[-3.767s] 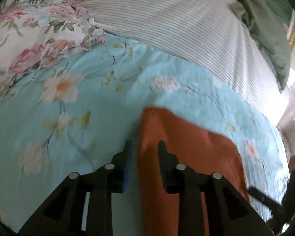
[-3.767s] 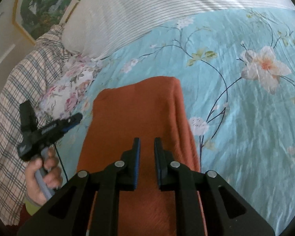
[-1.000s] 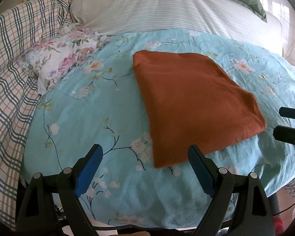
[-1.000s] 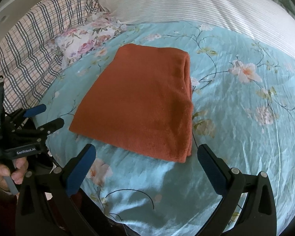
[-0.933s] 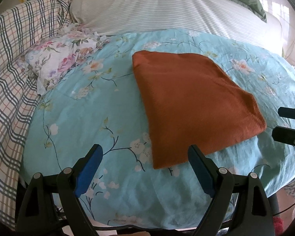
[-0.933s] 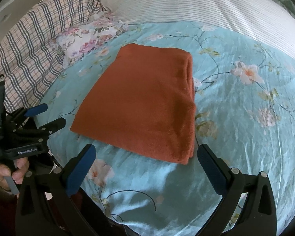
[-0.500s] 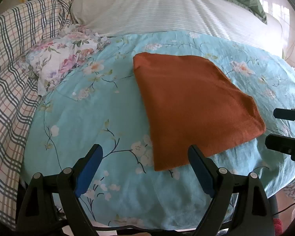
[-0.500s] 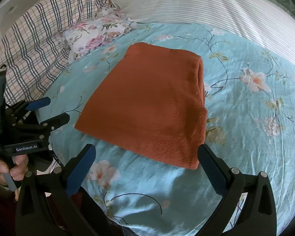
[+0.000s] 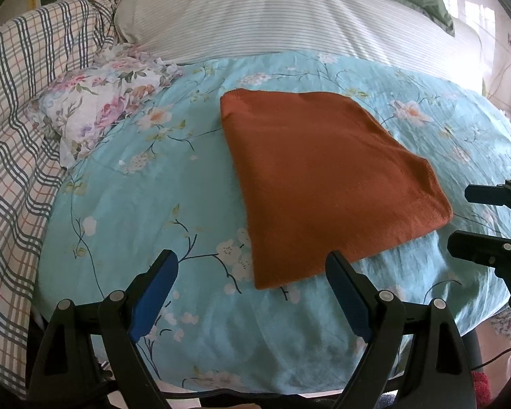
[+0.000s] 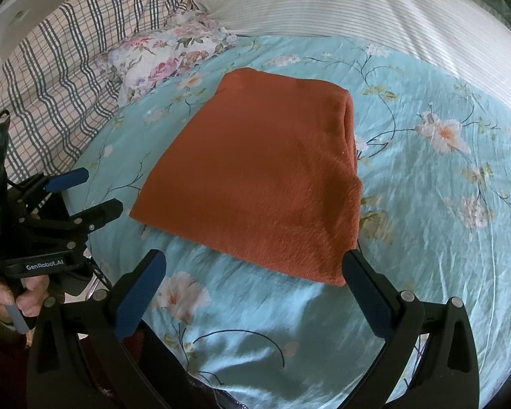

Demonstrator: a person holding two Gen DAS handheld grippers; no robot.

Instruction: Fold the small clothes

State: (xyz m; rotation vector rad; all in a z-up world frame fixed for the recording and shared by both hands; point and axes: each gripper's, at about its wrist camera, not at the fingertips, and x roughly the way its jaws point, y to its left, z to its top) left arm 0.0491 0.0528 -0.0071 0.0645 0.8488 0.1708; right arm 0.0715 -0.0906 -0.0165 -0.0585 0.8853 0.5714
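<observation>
Both grippers gaping, empty: left gripper (image 9: 252,269), right gripper (image 10: 253,266) | orange garment (image 10: 262,170) folded on bed (image 10: 426,204) | risk: snagging unfolds it

Both wrist fisheyes look down and forward from the near edge of the light-blue floral bedspread (image 9: 126,204), set back from it. Each frame carries its own wide-spread black fingers with blue pads (image 9: 153,293) along the bottom. Both share the folded rust-orange knit garment (image 9: 323,177) at centre. The left gripper (image 10: 85,194) shows at the right view's left edge; the right gripper (image 9: 473,220) at the left view's right edge.
</observation>
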